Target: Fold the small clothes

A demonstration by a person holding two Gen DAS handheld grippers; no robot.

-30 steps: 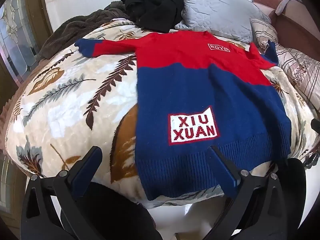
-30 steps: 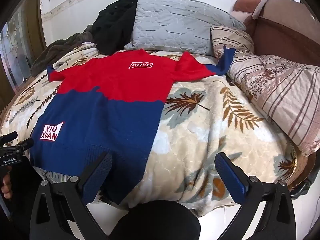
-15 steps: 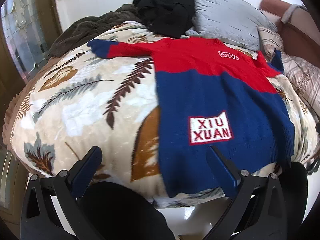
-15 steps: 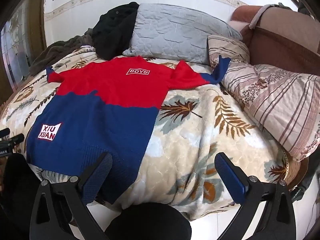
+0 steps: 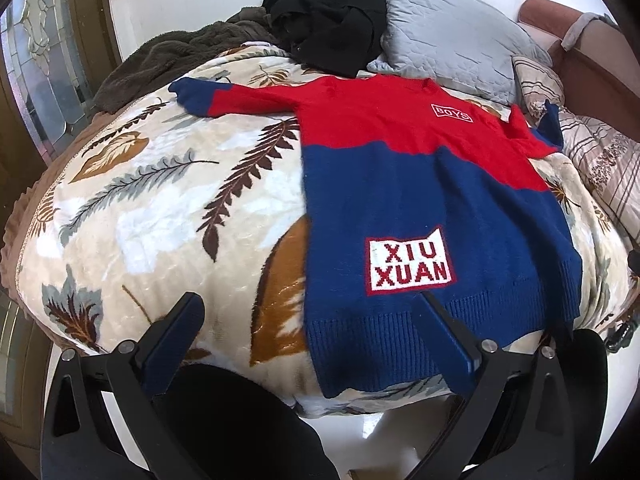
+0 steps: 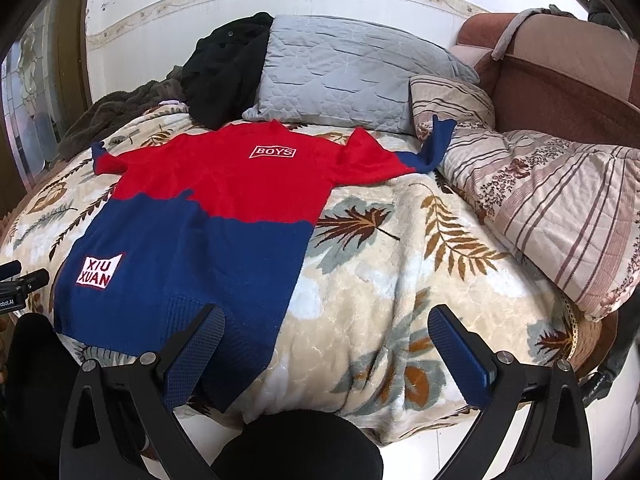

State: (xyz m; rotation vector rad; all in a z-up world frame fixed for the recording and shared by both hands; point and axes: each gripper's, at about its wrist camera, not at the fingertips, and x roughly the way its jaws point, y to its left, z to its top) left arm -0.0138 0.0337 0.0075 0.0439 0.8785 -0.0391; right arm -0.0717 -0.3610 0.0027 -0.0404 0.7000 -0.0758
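Nearest the cameras are two grippers, one per hand: the left gripper (image 5: 308,324) and the right gripper (image 6: 328,336), each with its two blue-padded fingers spread wide and nothing between them, both hanging just off the near edge of the bed. One sweater (image 5: 420,200) lies flat and face up on the leaf-print blanket (image 5: 160,208), its ribbed blue hem at the near edge and partly draped over it; the lower body is blue, the chest and upper sleeves red. It carries two patches: a white "XIU XUAN" patch (image 5: 410,266) low on the front and a smaller "BOYS" patch (image 6: 273,152) on the chest. Its two sleeves are stretched out sideways, each ending in a blue cuff; the one on the right of the views rests against a striped quilt (image 6: 560,208). Beyond the collar sit one grey quilted pillow (image 6: 344,76), a second, striped pillow (image 6: 448,100) beside it, one heap of black clothing (image 5: 328,12) and one dark brown fleece throw (image 5: 176,56). Behind them stand a white wall with a patterned border strip and, at the right, a brown upholstered headboard (image 6: 560,96).
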